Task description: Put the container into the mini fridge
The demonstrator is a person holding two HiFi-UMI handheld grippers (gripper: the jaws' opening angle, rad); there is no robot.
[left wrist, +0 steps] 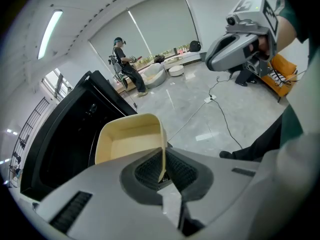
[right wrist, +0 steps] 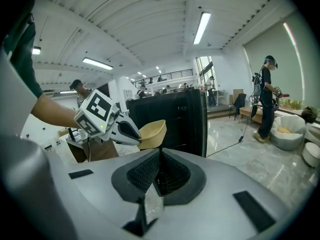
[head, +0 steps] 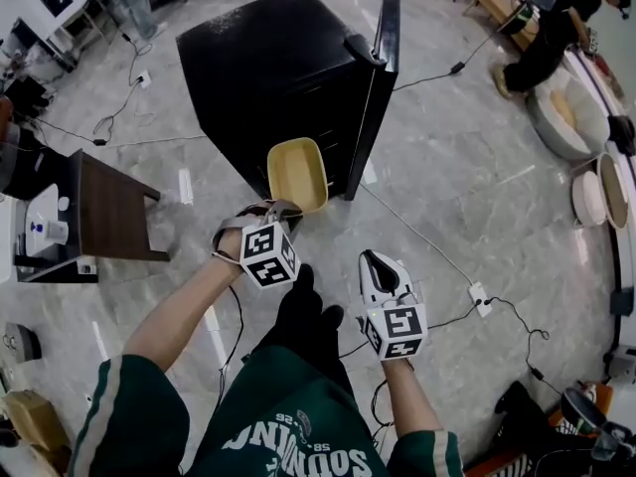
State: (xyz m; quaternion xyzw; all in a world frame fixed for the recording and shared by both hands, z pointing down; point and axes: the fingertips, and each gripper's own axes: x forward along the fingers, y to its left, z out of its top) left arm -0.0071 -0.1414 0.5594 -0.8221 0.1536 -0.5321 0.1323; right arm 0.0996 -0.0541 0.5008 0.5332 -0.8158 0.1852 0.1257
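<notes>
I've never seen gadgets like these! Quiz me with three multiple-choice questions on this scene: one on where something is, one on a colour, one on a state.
1. Where is the container?
A. Inside the fridge
B. Held in the air in front of the fridge
C. Lying on the floor

2. What colour is the fridge?
A. White
B. Black
C. Red

3. How is the right gripper?
A. Shut, empty
B. Shut on the container
C. Wide open

Answers:
1. B: the left gripper clamps its rim, outside the fridge.
2. B: its top and sides are black.
3. A: its jaws meet with nothing between them.
</notes>
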